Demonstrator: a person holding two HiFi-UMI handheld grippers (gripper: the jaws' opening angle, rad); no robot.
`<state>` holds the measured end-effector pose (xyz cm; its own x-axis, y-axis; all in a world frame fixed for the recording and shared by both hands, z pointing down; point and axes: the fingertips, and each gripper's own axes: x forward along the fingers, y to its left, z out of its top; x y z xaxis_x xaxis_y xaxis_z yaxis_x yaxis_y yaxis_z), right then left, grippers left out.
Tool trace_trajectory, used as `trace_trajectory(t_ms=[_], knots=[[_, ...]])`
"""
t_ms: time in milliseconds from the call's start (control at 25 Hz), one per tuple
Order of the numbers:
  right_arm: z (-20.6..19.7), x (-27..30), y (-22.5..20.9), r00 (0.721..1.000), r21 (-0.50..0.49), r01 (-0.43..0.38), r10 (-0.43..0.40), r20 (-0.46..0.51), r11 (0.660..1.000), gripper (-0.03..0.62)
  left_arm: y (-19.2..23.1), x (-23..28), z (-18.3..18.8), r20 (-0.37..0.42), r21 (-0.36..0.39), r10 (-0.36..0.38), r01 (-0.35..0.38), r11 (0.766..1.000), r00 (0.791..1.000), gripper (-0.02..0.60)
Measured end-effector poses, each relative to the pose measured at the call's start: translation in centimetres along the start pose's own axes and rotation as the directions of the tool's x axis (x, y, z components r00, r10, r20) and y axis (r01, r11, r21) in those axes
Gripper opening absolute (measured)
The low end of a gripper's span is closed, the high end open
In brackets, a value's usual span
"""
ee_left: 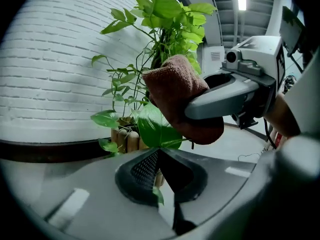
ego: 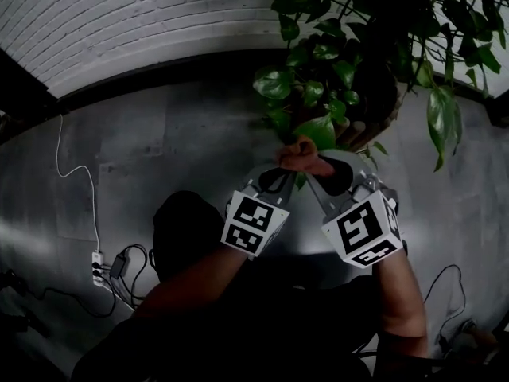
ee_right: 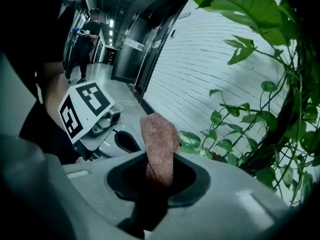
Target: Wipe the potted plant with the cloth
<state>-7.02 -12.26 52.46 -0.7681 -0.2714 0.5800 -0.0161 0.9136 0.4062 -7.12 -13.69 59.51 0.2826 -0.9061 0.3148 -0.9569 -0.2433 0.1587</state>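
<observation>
The potted plant hangs leafy stems over a wood-slat pot. My left gripper is shut on one broad green leaf, whose lower edge shows between the jaws. My right gripper is shut on a folded brown cloth. The cloth lies against the upper side of that held leaf. In the head view both grippers meet just below the foliage, with the cloth bunched between them. The left gripper's marker cube shows beside the cloth in the right gripper view.
A white brick wall runs behind the plant above a dark skirting. A power strip with cables lies on the grey floor at left, and another cable at right. A person stands far down the corridor.
</observation>
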Motion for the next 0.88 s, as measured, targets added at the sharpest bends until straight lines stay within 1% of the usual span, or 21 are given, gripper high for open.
trace_trajectory(t_ms=[120,240,320,400,560,720,880], knots=[[-0.8,0.1,0.0,0.999,-0.034,0.005,-0.007,-0.035,0.999,0.066,-0.1,0.2,0.0,-0.011,-0.003,-0.005,0.005,1.0,1.0,0.009],[-1.1,0.4,-0.3,0.998,-0.097,0.014,-0.02,-0.066,0.995,0.066,0.0,0.2,0.6,-0.019,0.034,-0.007,0.008,0.999,1.0,0.009],[-0.9,0.6,-0.9,0.997,-0.12,0.025,-0.034,-0.072,0.992,0.066,0.2,0.3,1.3,-0.013,0.056,-0.001,0.002,0.998,1.0,0.009],[-0.8,0.8,-1.5,0.997,-0.118,0.035,-0.043,-0.071,0.992,0.066,0.5,0.4,2.0,0.005,0.062,0.008,-0.008,0.998,1.0,0.009],[-1.0,1.6,-2.0,0.997,-0.087,0.013,-0.019,-0.068,0.996,0.066,0.8,1.0,2.5,0.031,0.056,0.006,-0.008,0.998,0.999,0.009],[-1.5,2.6,-2.4,0.997,-0.072,0.0,-0.005,-0.078,0.997,0.066,0.8,1.5,2.2,0.04,0.073,0.003,-0.006,0.997,0.999,0.009],[-2.1,3.4,-3.2,0.996,-0.072,0.015,-0.022,-0.09,0.997,0.066,1.3,1.6,2.2,0.049,0.045,-0.002,0.0,0.999,0.999,0.009]])
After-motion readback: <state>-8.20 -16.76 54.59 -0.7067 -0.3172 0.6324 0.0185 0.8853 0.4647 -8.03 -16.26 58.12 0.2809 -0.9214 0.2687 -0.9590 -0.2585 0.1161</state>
